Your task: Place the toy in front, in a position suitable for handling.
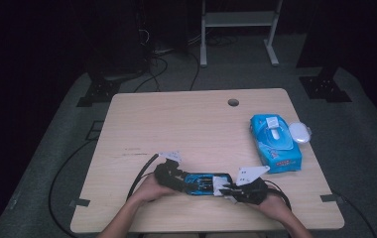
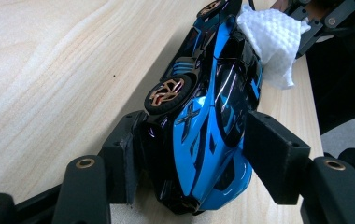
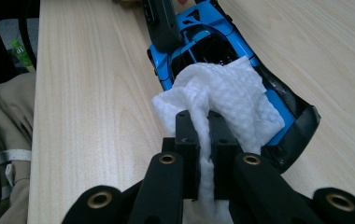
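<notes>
A blue and black toy car [image 1: 204,183] lies near the front edge of the wooden table [image 1: 186,129], tipped on its side in the left gripper view [image 2: 208,116]. My left gripper [image 2: 189,158] has its pads against the car's underside and roof, gripping one end. From the right, my right gripper [image 3: 203,128] is shut on a crumpled white wipe [image 3: 222,93], which rests on the car's body [image 3: 199,18] at the other end. In the high view the left gripper [image 1: 174,176] and right gripper [image 1: 231,191] meet at the car, with a hand behind each.
A blue pack of wet wipes [image 1: 275,144] lies at the table's right side with a small white oval object [image 1: 299,132] beside it. A cable hole [image 1: 233,102] sits near the far edge. Cables trail off the table's left front.
</notes>
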The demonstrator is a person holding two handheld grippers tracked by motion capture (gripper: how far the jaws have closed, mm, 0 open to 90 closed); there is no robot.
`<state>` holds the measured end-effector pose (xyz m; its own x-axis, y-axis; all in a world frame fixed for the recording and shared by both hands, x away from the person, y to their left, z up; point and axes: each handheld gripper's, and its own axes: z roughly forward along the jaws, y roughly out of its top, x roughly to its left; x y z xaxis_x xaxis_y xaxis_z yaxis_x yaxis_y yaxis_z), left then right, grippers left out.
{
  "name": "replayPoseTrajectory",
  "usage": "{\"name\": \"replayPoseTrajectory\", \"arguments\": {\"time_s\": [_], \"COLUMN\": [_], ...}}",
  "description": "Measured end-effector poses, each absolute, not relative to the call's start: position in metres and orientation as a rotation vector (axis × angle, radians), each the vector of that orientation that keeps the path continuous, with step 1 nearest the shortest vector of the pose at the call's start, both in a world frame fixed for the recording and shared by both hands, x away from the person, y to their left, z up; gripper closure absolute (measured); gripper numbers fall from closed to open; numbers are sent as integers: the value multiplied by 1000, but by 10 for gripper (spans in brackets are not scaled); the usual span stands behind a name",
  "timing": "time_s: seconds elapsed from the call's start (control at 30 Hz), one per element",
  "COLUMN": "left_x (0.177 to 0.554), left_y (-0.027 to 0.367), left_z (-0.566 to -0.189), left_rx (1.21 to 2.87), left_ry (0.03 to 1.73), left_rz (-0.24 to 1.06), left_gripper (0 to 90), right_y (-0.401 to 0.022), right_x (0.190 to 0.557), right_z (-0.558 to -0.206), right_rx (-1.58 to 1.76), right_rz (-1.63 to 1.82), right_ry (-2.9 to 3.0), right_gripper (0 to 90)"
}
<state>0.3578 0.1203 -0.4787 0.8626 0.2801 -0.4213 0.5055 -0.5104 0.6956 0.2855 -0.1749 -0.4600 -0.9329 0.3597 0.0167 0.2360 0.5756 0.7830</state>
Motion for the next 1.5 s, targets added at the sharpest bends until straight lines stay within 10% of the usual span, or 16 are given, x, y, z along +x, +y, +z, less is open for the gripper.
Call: {"name": "replayPoseTrajectory", "arguments": {"time_s": [1.5], "left_x": [358], "left_y": [130], "left_z": [-479], "left_rx": [1997], "left_ry": [524], "left_rz": [-381], "left_gripper": [586], "right_y": [-179], "right_x": [282], "right_z": [-456], "right_rx": [523], "right_rz": [1295], "right_ry": [2652], "right_gripper": [849]}}
